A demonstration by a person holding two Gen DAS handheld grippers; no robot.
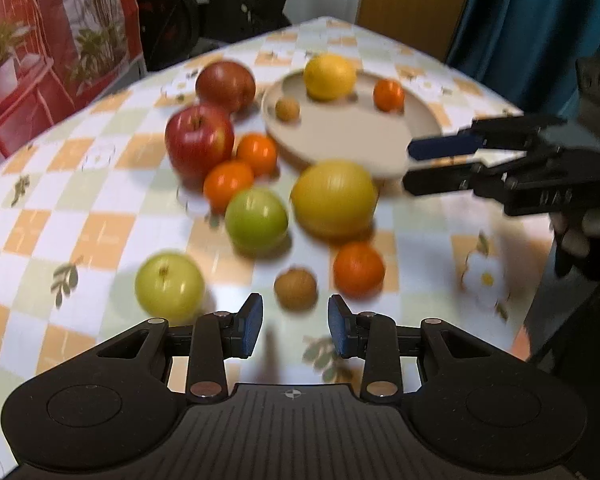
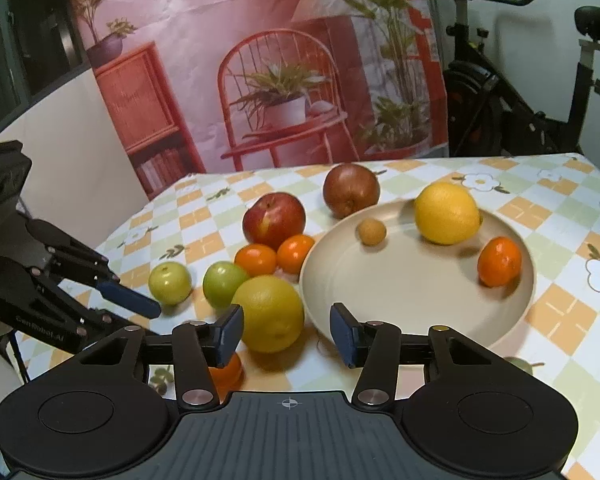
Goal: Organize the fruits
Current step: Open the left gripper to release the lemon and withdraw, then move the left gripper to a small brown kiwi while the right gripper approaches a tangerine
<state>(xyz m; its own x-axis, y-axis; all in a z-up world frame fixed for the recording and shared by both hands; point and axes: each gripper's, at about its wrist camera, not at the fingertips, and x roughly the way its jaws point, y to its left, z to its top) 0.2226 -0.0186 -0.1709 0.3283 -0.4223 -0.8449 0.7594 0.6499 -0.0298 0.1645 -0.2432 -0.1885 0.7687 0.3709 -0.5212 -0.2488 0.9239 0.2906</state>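
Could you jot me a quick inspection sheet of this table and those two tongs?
Surface: checked orange, green and white tablecloth.
Job's things: round beige plate holds a yellow lemon, a small orange mandarin and a tiny tan round fruit; beside it lie two red apples, two green apples, a second big yellow citrus, more mandarins, another tan fruit.
Clutter: nothing seen.
Tongs: left tongs and right tongs open, empty.
Cables: nothing seen.
Surroundings: printed backdrop, exercise bike.
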